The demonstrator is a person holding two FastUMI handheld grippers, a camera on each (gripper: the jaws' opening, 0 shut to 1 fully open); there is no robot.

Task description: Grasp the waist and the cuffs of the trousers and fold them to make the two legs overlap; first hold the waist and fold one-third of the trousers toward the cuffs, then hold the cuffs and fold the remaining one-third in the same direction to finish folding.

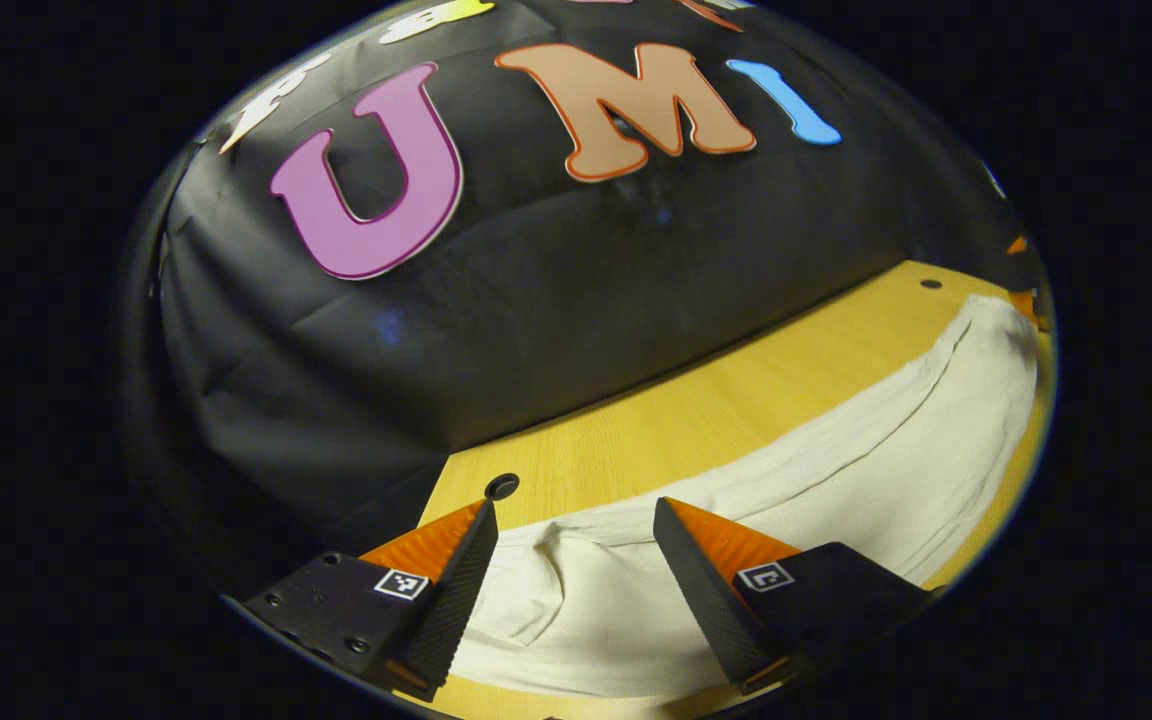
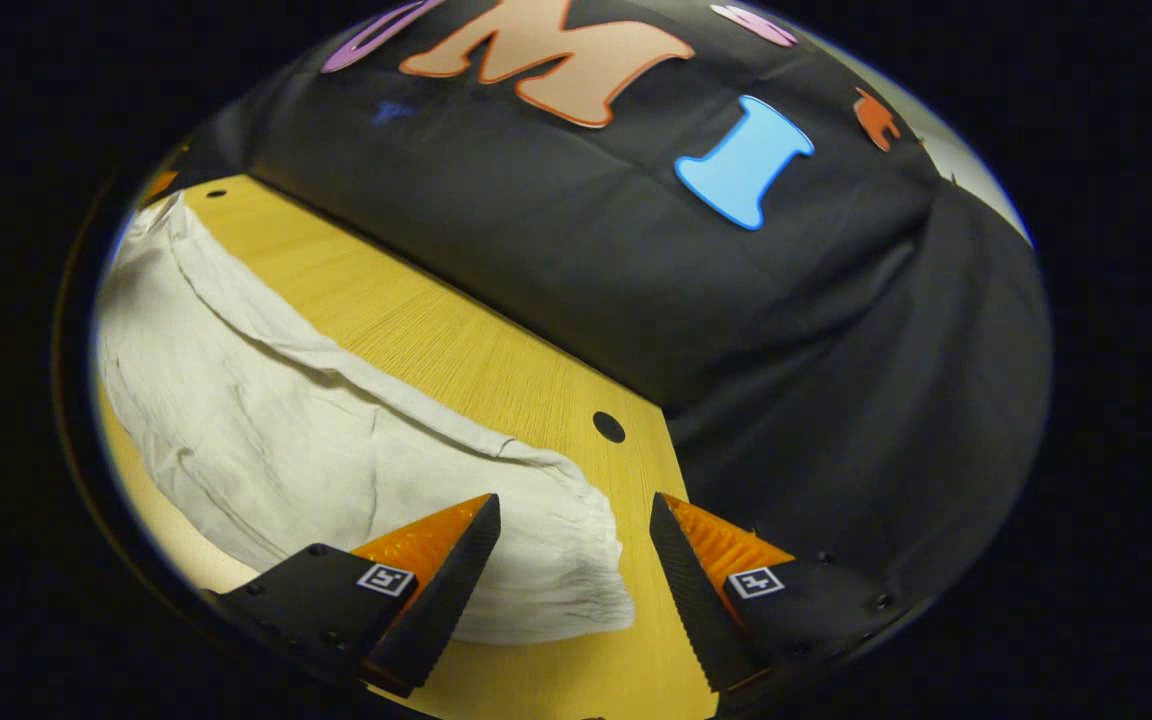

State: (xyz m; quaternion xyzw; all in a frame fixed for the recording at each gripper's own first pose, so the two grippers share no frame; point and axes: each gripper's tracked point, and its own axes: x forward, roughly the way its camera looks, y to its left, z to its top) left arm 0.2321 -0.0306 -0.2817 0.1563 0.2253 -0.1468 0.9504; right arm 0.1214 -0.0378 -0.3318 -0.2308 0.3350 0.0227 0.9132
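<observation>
White trousers lie stretched out in a long strip on the yellow wooden table. In the left gripper view, one end of them lies flat between and below the fingers of my open left gripper. In the right gripper view, the trousers run away to the upper left. Their gathered elastic waist lies by the left finger of my open right gripper. The right finger stands over bare table. Neither gripper presses on the cloth.
The table ends at the black cloth wall behind and beside the trousers. Small round holes sit in the tabletop near its corners. A bare strip of wood runs between the trousers and the wall.
</observation>
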